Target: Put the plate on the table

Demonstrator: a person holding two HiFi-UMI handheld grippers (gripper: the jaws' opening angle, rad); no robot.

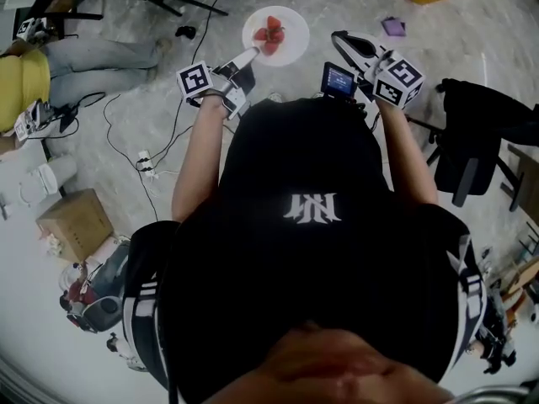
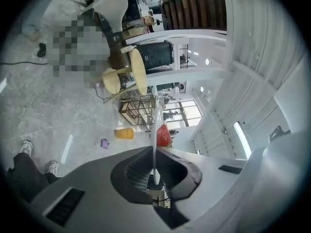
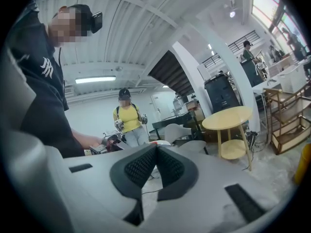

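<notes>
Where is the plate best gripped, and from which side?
By the thin rim of the plate, edge-on from the person's side, as the left gripper holds it. The plate is flat and shallow, and red food sits in its middle.

white plate, red fruit, grey marbled floor

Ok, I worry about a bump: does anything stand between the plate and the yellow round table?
Nothing visible does. The left gripper is shut on the plate by its rim; open floor leads to the yellow table, whose top looks bare. A wire rack stands beside it, a yellow bucket off to one side.
</notes>
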